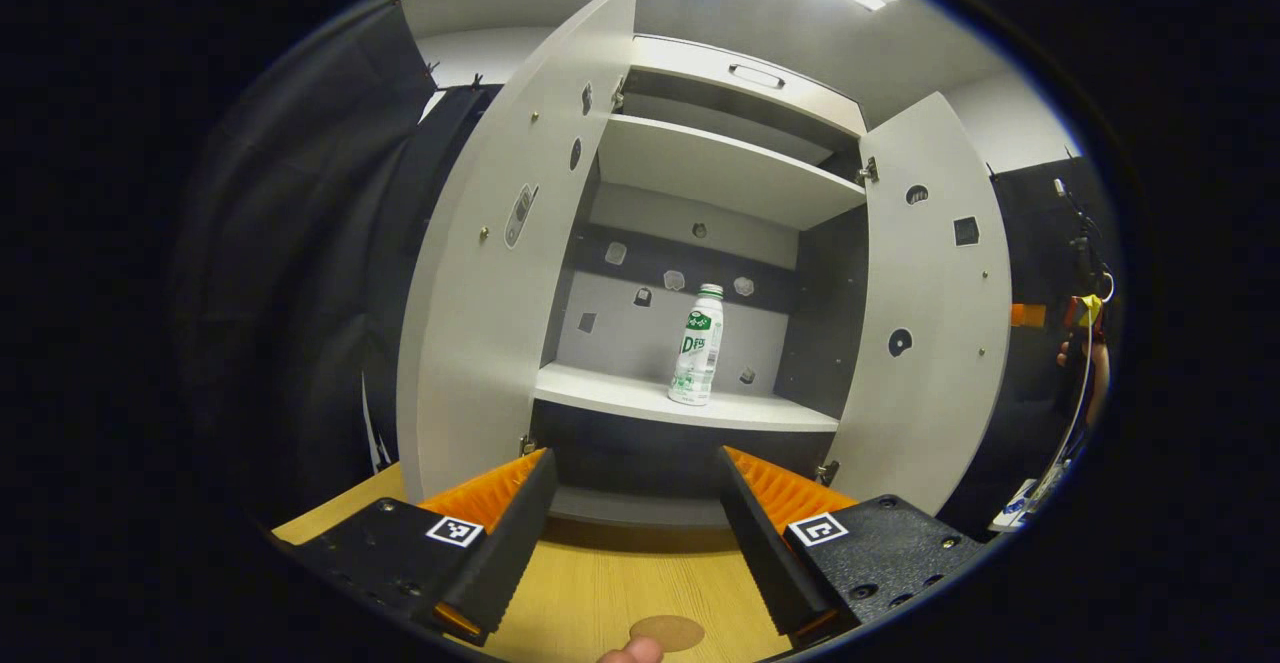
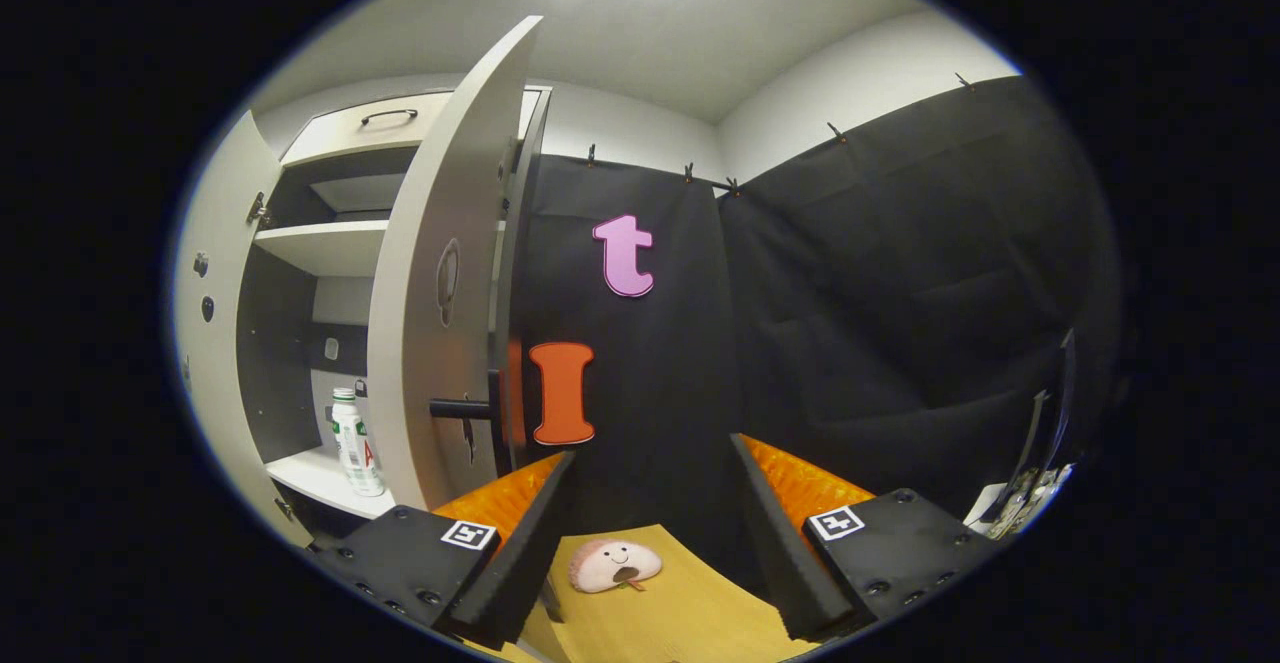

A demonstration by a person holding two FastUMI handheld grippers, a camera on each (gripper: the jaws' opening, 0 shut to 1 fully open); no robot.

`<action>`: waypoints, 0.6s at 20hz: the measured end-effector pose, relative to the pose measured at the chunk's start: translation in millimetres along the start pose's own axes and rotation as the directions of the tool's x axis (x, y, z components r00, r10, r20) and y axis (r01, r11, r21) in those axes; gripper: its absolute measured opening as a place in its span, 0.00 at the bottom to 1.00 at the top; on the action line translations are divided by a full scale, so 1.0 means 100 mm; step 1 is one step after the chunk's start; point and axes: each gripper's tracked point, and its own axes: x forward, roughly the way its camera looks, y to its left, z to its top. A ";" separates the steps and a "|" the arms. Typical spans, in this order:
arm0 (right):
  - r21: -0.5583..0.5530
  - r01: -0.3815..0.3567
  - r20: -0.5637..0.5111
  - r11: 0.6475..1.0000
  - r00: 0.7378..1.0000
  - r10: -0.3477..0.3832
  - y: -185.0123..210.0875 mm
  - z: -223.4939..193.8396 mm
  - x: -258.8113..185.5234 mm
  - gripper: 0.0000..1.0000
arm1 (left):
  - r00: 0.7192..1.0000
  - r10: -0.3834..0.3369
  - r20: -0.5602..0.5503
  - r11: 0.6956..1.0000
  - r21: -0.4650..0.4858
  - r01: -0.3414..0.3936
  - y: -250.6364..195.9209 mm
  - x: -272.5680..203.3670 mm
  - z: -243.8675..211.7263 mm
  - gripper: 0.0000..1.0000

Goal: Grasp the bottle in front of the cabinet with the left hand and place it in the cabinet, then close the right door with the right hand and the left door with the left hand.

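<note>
The left tongs [image 1: 636, 513] are spread wide and hold nothing above the wooden tabletop [image 1: 610, 573], and the right tongs [image 2: 650, 523] are spread and empty too. Farther back, the bottle [image 1: 697, 346] stands upright on the lower shelf [image 1: 640, 398] of the cabinet [image 1: 720, 168] (both doors are open).

bottle [image 1: 697, 347]: white, green label, capped, upright on cabinet [image 1: 700, 168] lower shelf, ahead of left gripper [image 1: 637, 533] | left door [image 1: 500, 243]: open | right door [image 1: 930, 313]: open; beside right gripper [image 2: 650, 553]
</note>
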 end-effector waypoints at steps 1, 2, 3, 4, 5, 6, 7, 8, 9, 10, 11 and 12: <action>-0.009 -0.005 0.003 1.000 1.000 0.005 0.01 0.00 -0.01 0.97 | 1.000 -0.004 0.003 1.000 -0.001 0.004 -0.01 0.01 0.01 0.96; -0.025 -0.010 0.005 1.000 1.000 0.010 0.03 0.01 0.00 0.97 | 1.000 -0.010 0.009 1.000 -0.004 0.010 -0.03 0.02 0.03 0.96; -0.043 -0.013 0.009 0.999 1.000 0.014 0.03 0.02 -0.02 0.97 | 1.000 -0.016 0.015 1.000 -0.007 0.016 -0.05 0.03 0.05 0.96; -0.062 -0.015 0.013 0.998 1.000 0.016 0.05 0.03 -0.02 0.97 | 1.000 -0.025 0.019 1.000 -0.012 0.025 -0.06 0.04 0.06 0.96; -0.076 -0.016 0.018 0.997 1.000 0.017 0.07 0.05 -0.03 0.97 | 0.999 -0.034 0.019 0.999 -0.018 0.034 -0.09 0.06 0.06 0.96; -0.085 -0.013 0.017 0.996 1.000 0.015 0.08 0.05 -0.05 0.97 | 0.999 -0.041 0.019 0.999 -0.026 0.041 -0.10 0.07 0.06 0.96; -0.087 -0.011 0.017 0.996 1.000 0.013 0.10 0.05 -0.05 0.96 | 0.999 -0.047 0.018 0.998 -0.035 0.048 -0.12 0.07 0.05 0.96; -0.083 -0.012 0.015 0.996 1.000 0.013 0.12 0.05 -0.06 0.96 | 0.998 -0.052 0.017 0.998 -0.042 0.053 -0.13 0.08 0.05 0.96; -0.076 -0.017 0.013 0.997 1.000 0.018 0.13 0.04 -0.05 0.96 | 0.998 -0.055 0.017 0.997 -0.046 0.056 -0.14 0.08 0.05 0.96; -0.067 -0.025 0.009 0.997 1.000 0.025 0.16 0.03 -0.07 0.96 | 0.998 -0.061 0.018 0.997 -0.048 0.061 -0.15 0.09 0.05 0.96; -0.058 -0.036 0.005 0.998 0.999 0.037 0.20 0.03 -0.07 0.96 | 0.998 -0.065 0.020 0.997 -0.049 0.066 -0.15 0.08 0.06 0.96; -0.051 -0.051 0.002 0.997 0.999 0.052 0.25 0.03 -0.09 0.96 | 0.997 -0.068 0.022 0.996 -0.050 0.069 -0.16 0.08 0.06 0.96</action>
